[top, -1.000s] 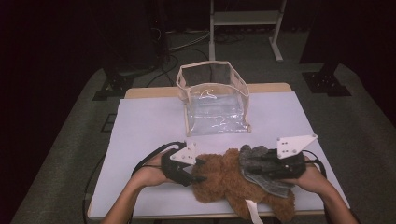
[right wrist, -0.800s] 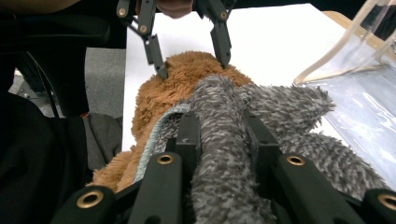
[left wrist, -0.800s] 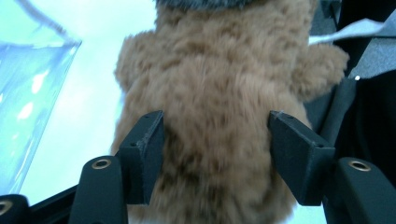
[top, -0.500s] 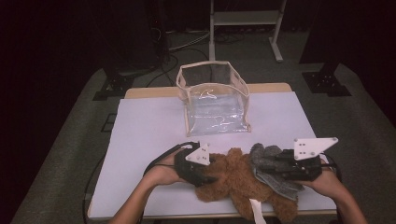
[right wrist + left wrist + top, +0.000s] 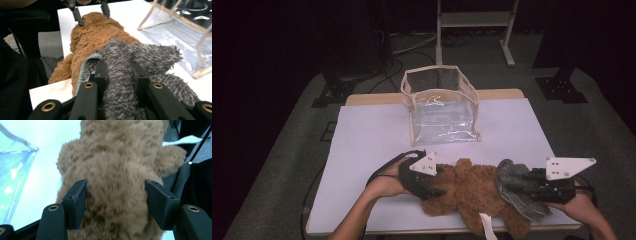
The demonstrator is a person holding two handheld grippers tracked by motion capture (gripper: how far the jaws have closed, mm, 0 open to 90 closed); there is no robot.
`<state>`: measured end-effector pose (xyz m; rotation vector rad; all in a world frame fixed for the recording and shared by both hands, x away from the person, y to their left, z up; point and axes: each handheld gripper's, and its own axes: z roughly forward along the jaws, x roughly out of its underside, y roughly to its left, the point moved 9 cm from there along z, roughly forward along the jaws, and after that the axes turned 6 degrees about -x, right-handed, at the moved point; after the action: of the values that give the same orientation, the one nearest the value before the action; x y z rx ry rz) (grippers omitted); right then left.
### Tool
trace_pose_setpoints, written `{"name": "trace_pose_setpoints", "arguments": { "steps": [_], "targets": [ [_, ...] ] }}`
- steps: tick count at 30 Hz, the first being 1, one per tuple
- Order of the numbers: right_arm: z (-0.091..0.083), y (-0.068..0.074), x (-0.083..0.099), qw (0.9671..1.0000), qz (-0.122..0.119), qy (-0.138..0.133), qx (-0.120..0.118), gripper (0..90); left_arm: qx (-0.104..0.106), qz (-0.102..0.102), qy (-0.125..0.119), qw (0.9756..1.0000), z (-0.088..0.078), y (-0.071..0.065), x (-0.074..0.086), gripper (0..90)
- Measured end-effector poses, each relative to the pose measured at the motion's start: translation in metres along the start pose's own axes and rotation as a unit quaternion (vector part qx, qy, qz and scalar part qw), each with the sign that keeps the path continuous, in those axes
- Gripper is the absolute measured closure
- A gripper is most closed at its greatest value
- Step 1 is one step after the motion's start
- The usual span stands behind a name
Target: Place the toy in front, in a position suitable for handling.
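Brown plush lies along the near edge of the white tabletop (image 5: 377, 135): a teddy bear (image 5: 467, 192) stretched out crosswise, its long axis running from the left gripper (image 5: 432, 186) toward the right one, a white label trailing off the near edge. The right gripper (image 5: 517, 189) is clamped on a fold of a grey fuzzy garment (image 5: 512, 185) that drapes over the bear's right-hand end; in the right gripper view the grey pile is squeezed tight between the two black jaws, probably so the cloth can be drawn along the toy. The left gripper straddles the bear's other end to steady it. Its jaws have just been opening, and in the left gripper view they flank the brown fur on either side; whether the pads actually press in I cannot tell. Well beyond, toward the far edge, stands a clear bag (image 5: 439, 107) with beige trim, upright and open at the top, likely waiting for the toy.
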<state>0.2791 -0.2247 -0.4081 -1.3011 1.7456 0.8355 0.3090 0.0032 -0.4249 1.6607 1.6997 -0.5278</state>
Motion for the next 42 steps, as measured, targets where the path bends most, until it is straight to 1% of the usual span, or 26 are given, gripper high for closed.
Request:
{"name": "trace_pose_setpoints", "arguments": {
  "steps": [2, 4, 6, 7, 10, 12, 13, 15, 16, 18, 22, 25, 29, 31, 34, 37, 42],
  "targets": [
    [0.01, 0.001, -0.001, 0.9999, 0.0, 0.003, -0.011, 71.4, -0.001, 0.005, -0.002, 1.0, 0.002, -0.001, -0.005, 34.1],
    [0.021, 0.001, -0.002, 0.9998, -0.002, 0.01, -0.02, 71.5, 0.003, 0.013, 0.002, 0.9999, 0.006, -0.003, -0.009, 33.3],
    [0.03, 0.0, -0.005, 0.9996, -0.008, 0.015, -0.022, 71.6, 0.004, 0.021, 0.012, 0.9997, 0.01, -0.004, -0.01, 32.7],
    [0.033, 0.0, -0.007, 0.9995, -0.008, 0.013, -0.026, 71.6, 0.001, 0.02, 0.015, 0.9997, 0.012, -0.004, -0.01, 32.2],
    [0.046, 0.0, -0.013, 0.9991, -0.012, 0.01, -0.041, 71.8, -0.006, 0.024, 0.028, 0.9993, 0.013, 0.0, -0.006, 31.9],
    [0.057, 0.001, -0.018, 0.9986, -0.016, 0.01, -0.05, 71.8, -0.015, 0.025, 0.043, 0.9987, 0.011, 0.002, -0.001, 32.6],
    [0.061, 0.001, -0.021, 0.9984, -0.019, 0.01, -0.053, 71.8, -0.02, 0.031, 0.053, 0.9979, 0.01, 0.003, 0.002, 35.1],
    [0.066, 0.001, -0.025, 0.9983, -0.022, 0.008, -0.054, 71.7, -0.028, 0.033, 0.064, 0.997, 0.009, 0.004, 0.006, 39.4],
    [0.067, 0.0, -0.027, 0.9983, -0.024, 0.005, -0.052, 71.6, -0.031, 0.034, 0.068, 0.9966, 0.009, 0.005, 0.007, 41.3],
    [0.062, -0.001, -0.029, 0.9987, -0.025, 0.0, -0.043, 71.6, -0.034, 0.034, 0.068, 0.9965, 0.009, 0.006, 0.008, 44.3],
    [0.039, -0.004, -0.028, 0.9993, -0.02, -0.02, -0.024, 71.6, -0.036, 0.034, 0.067, 0.9965, 0.011, 0.005, 0.008, 45.9],
    [0.025, -0.005, -0.018, 0.9997, -0.01, -0.021, -0.012, 71.5, -0.034, 0.033, 0.066, 0.9967, 0.01, 0.005, 0.008, 46.0],
    [0.018, -0.005, 0.002, 0.9996, 0.014, -0.024, -0.008, 71.5, -0.03, 0.029, 0.059, 0.9974, 0.01, 0.006, 0.009, 45.9],
    [0.018, -0.006, 0.008, 0.9994, 0.021, -0.027, -0.009, 71.5, -0.028, 0.028, 0.057, 0.9976, 0.009, 0.005, 0.009, 45.9],
    [0.027, -0.005, 0.006, 0.9993, 0.019, -0.027, -0.015, 71.6, -0.024, 0.022, 0.057, 0.9979, 0.005, 0.006, 0.01, 45.4],
    [0.038, -0.006, -0.002, 0.9993, 0.01, -0.027, -0.025, 71.6, -0.027, 0.013, 0.059, 0.9978, -0.003, 0.008, 0.014, 44.2],
    [0.06, -0.01, -0.023, 0.999, -0.008, -0.025, -0.035, 71.7, -0.044, 0.0, 0.068, 0.9967, -0.019, 0.015, 0.025, 41.0]
  ]
}}
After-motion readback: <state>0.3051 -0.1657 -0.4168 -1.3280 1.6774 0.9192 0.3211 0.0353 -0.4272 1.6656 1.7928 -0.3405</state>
